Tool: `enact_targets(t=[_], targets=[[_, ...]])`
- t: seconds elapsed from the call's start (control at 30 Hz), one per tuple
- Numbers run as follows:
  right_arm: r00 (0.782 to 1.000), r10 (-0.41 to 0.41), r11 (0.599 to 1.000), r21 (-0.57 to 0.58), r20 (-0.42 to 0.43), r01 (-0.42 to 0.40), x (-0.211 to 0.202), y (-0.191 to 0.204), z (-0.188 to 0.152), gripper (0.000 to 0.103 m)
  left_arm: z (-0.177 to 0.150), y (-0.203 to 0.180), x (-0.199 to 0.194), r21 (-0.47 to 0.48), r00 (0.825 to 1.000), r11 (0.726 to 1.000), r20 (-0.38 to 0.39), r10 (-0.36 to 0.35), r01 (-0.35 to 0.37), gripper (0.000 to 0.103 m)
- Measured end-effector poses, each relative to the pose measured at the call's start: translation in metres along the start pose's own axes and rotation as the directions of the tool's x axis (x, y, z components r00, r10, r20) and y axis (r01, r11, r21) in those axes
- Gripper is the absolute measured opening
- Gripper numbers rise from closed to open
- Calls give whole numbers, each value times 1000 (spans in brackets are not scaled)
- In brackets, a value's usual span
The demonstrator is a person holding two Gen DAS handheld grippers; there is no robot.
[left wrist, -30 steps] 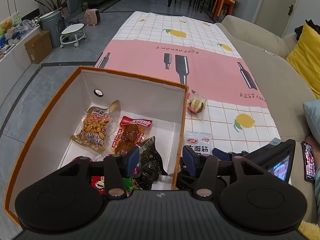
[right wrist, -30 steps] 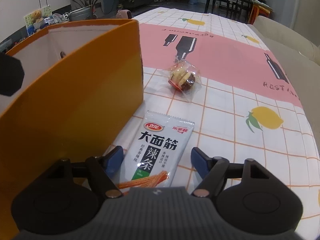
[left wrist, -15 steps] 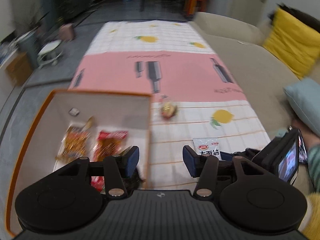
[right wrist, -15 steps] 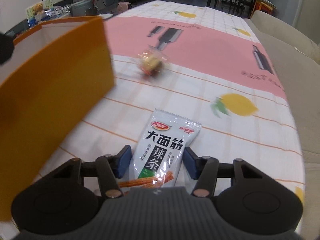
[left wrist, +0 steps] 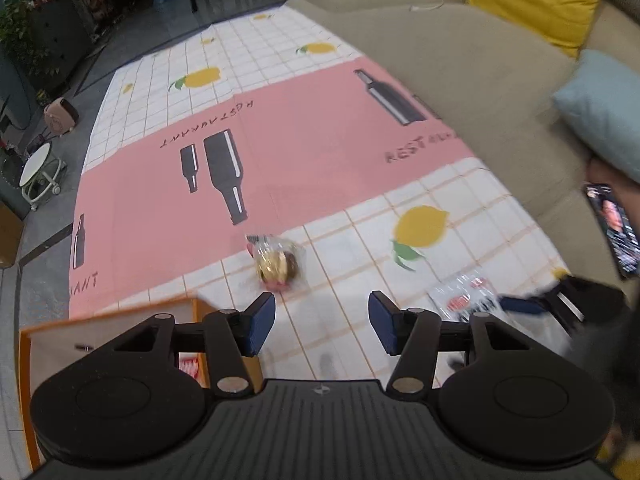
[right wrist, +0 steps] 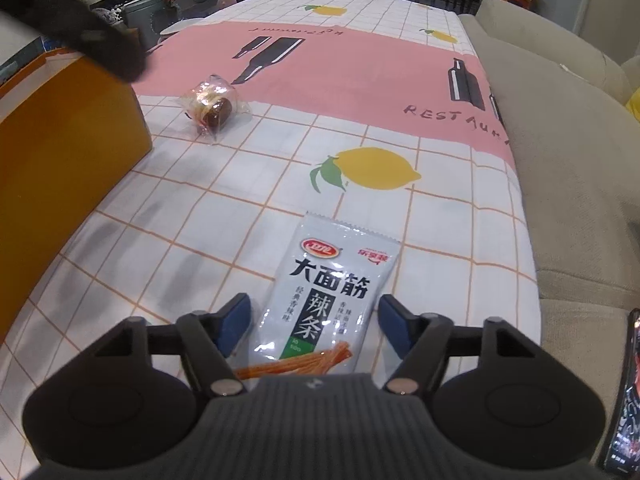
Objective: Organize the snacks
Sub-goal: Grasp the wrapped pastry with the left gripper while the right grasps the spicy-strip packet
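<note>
Right tool (right wrist: 314,322) just widened astride white snack packet (right wrist: 328,292), apparently untouched, left tool (left wrist: 322,328) opening, empty, orange box (right wrist: 68,152) beside.

Your left gripper (left wrist: 322,328) points steeply down, its blue pads standing well apart with nothing between them; the jaws have just been opening. Your right gripper (right wrist: 314,326) also tilts steeply down, and its jaws have just been opening too, so both pads sit clear of the white packet (right wrist: 326,292) lying between them, with a gap on each side. From the left wrist view, your right gripper shows blurred at the lower right edge.
</note>
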State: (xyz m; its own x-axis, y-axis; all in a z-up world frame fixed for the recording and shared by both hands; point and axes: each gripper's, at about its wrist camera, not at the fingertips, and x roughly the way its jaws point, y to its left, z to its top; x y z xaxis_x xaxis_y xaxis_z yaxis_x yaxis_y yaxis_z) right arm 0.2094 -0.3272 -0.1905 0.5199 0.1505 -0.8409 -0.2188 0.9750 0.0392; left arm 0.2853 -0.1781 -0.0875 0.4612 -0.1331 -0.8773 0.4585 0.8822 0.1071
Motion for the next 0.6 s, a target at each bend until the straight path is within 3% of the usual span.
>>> enact_targets(t=[0.03, 0.13, 0.37, 0.47, 0.53, 0.6], targets=[[1000, 6, 1000, -1, -2, -6, 0, 0, 0, 75, 6, 1, 8, -4, 1000, 1000, -20, 10, -10, 71], [1000, 24, 1000, -19, -18, -24, 2, 3, 1, 82, 23, 4, 35, -18, 996, 999, -83, 45, -47, 73], [1000, -5, 1000, -1, -8, 5, 5, 4, 3, 83, 42, 11, 93, -23, 970, 993, -219, 107, -114, 74], [1000, -17, 1000, 5, 9, 17, 3, 6, 4, 70, 42, 16, 107, -56, 958, 990, -267, 108, -128, 74], [1000, -22, 1000, 8, 19, 22, 2, 6, 6, 52, 40, 20, 113, -73, 952, 989, -288, 103, -129, 73], [999, -22, 1000, 11, 24, 22, 2, 7, 8, 50, 39, 23, 118, -93, 950, 987, -298, 95, -128, 70]])
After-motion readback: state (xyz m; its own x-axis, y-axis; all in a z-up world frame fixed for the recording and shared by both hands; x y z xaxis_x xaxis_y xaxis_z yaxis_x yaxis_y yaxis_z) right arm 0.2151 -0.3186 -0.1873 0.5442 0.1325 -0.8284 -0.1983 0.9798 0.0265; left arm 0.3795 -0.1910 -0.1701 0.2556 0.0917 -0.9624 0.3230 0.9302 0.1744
